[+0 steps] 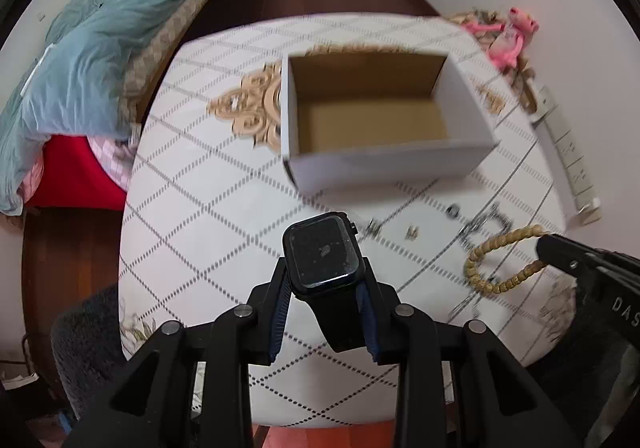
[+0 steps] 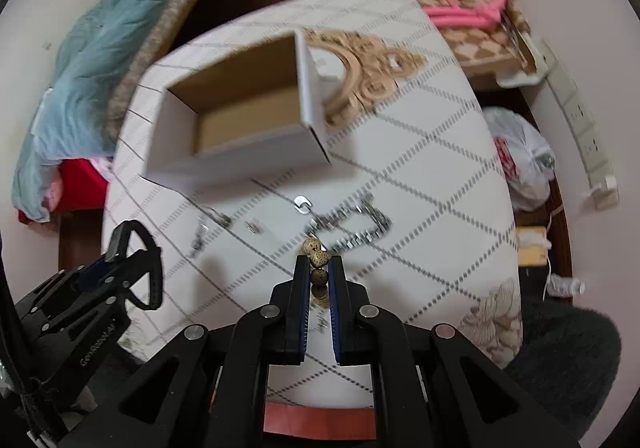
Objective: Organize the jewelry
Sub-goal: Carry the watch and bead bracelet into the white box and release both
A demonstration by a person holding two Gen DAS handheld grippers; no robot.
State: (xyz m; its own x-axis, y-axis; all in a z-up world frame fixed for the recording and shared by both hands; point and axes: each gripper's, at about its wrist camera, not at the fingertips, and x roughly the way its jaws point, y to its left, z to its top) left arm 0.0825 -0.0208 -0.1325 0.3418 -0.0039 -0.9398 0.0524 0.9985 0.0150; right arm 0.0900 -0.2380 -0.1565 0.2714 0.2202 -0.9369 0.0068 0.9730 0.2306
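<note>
My left gripper (image 1: 326, 280) is shut on a black smartwatch (image 1: 322, 254) and holds it above the round table (image 1: 192, 184), in front of the open white cardboard box (image 1: 384, 160). The box looks empty inside. My right gripper (image 2: 319, 268) is shut on a tan beaded bracelet (image 2: 316, 250), which hangs from it in the left wrist view (image 1: 496, 260). A silver chain bracelet (image 2: 352, 224), a silver ring (image 2: 302, 204) and small earrings (image 2: 252, 226) lie on the table between the grippers and the box (image 2: 240, 160).
A bed with a blue quilt (image 1: 100, 40) stands left of the table. A pink plush toy (image 1: 512, 36) and a power strip (image 1: 568, 156) are at the right by the wall. A white plastic bag (image 2: 524, 156) lies on the floor at right.
</note>
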